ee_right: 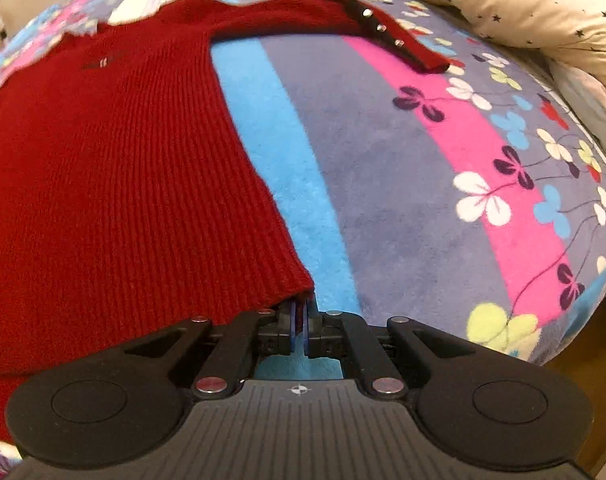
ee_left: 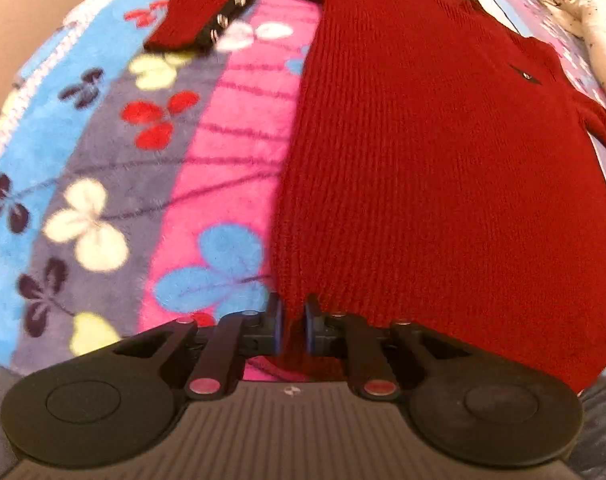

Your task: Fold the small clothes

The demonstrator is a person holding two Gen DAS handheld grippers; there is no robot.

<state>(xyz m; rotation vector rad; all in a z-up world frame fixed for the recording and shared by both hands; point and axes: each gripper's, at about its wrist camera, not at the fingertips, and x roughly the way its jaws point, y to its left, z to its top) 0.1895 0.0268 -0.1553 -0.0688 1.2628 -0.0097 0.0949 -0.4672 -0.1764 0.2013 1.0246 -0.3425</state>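
We are holding the left hand-held gripper (ee_left: 291, 326) at the near left hem corner of the red sweater (ee_left: 443, 168); its blue-padded fingers (ee_left: 277, 328) are standing a little apart with a strip of red knit running down between them, and we cannot tell whether they are actually pinching it. We are holding the right hand-held gripper (ee_right: 301, 330) at the sweater's (ee_right: 115, 184) near right hem corner, and here the pads are closing tight on the red fabric, with the corner tucked in between them.

Beyond both tools, the sweater is lying flat and spread out on a bed covered by a fleece blanket (ee_right: 423, 184) striped in blue, purple and pink with clover-like flowers. Its body is stretching away from us towards the collar. One sleeve (ee_left: 207, 8) is reaching out to the left, showing a row of metal studs along the cuff; the other sleeve (ee_right: 367, 24) is reaching out to the right, also studded. A cream star-printed quilt (ee_right: 523, 4) is bunching up at the far right edge of the bed.
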